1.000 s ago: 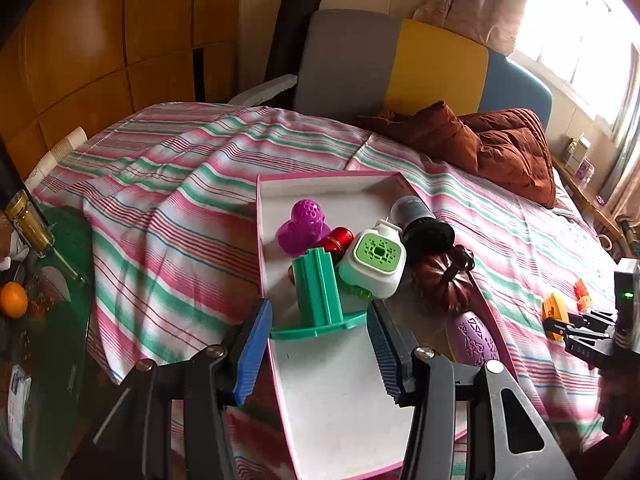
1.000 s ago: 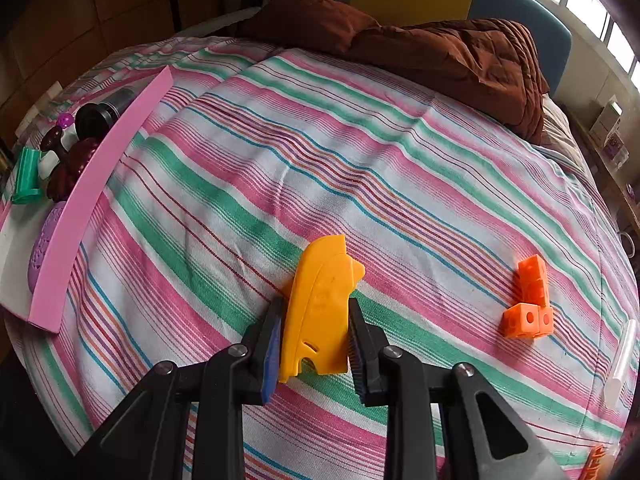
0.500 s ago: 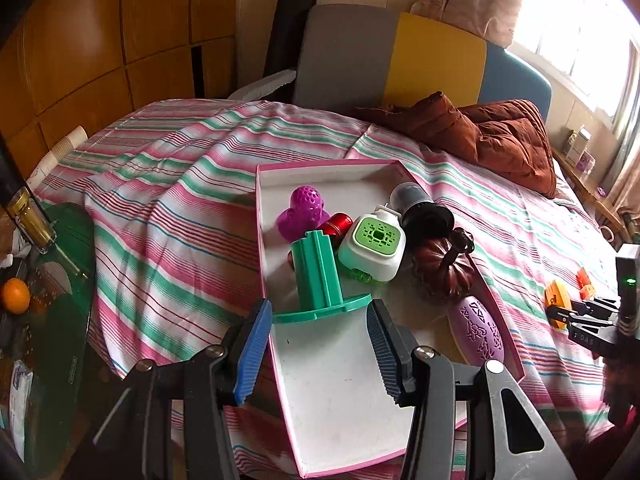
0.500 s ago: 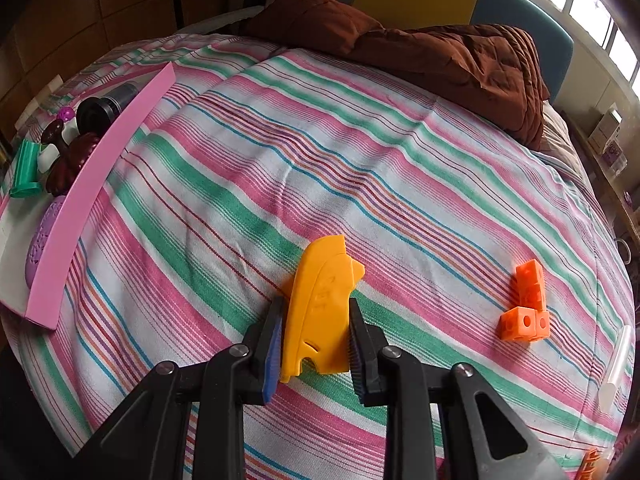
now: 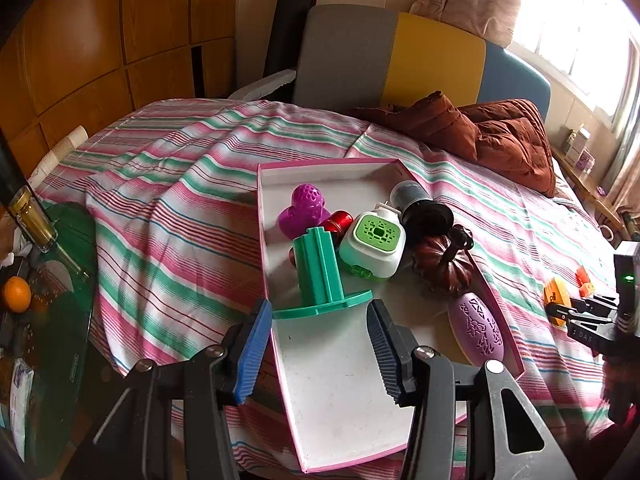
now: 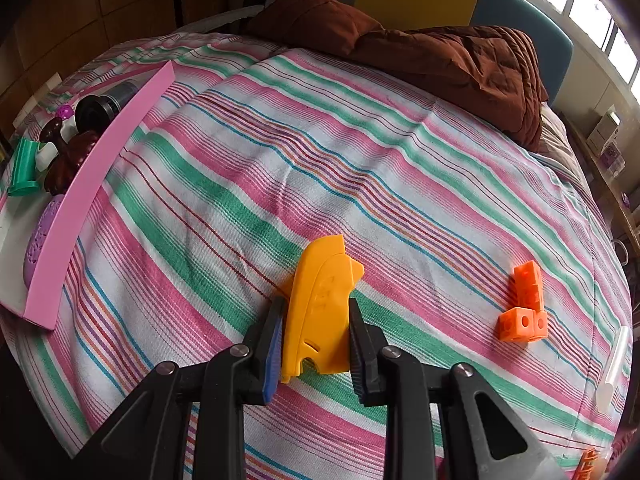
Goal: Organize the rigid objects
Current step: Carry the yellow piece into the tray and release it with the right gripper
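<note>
Right wrist: right hand-held gripper [image 6: 314, 336] clamps yellow plastic piece [image 6: 320, 308] low; could pivot out when lifted off bed [image 6: 360, 168].

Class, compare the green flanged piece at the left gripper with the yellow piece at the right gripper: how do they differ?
The green flanged piece stands upright in the pink tray; the yellow piece is over the striped bedspread. The left gripper stands open before the green one; the right gripper clamps the yellow one. Both are rigid plastic.

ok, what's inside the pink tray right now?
In the pink tray: green stand, purple perforated toy, red piece, white-green device, black cylinder, brown pumpkin, purple oval. The red piece is mostly covered.
</note>
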`<state>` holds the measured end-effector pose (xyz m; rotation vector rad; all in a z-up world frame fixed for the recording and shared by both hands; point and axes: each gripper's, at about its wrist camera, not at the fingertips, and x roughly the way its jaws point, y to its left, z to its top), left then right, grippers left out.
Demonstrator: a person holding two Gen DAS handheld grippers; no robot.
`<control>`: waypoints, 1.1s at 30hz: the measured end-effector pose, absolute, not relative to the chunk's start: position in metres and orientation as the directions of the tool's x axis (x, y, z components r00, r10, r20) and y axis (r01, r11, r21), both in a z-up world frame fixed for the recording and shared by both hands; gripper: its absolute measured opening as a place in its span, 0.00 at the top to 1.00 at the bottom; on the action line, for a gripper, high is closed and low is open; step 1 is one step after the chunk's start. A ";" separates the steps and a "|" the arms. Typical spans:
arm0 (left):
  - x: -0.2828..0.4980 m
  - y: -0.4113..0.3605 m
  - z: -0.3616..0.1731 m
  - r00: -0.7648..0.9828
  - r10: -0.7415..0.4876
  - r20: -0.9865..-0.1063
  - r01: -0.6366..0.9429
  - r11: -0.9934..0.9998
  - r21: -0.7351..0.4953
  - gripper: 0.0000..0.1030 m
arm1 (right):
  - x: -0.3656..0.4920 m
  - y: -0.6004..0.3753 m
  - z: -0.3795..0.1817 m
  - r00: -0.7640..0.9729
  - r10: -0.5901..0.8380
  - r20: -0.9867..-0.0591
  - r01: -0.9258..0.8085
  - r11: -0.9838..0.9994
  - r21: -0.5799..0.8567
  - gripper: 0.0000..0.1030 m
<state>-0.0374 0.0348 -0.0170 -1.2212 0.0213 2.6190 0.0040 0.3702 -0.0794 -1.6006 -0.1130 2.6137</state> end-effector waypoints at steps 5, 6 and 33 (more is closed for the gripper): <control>-0.035 0.032 -0.018 -0.616 0.216 -0.757 -0.231 -0.969 -0.089 0.51 | 0.003 0.373 -0.079 -0.447 0.092 -0.890 -0.043 -0.996 -0.081 0.74; -0.035 0.031 -0.018 -0.617 0.215 -0.757 -0.231 -0.969 -0.088 0.51 | 0.003 0.374 -0.079 -0.444 0.089 -0.891 -0.048 -0.996 -0.075 0.74; -0.031 0.014 -0.026 -0.619 0.221 -0.753 -0.213 -0.971 -0.109 0.51 | -0.010 0.217 -0.015 -0.513 -0.198 -0.835 0.233 -0.969 0.086 0.74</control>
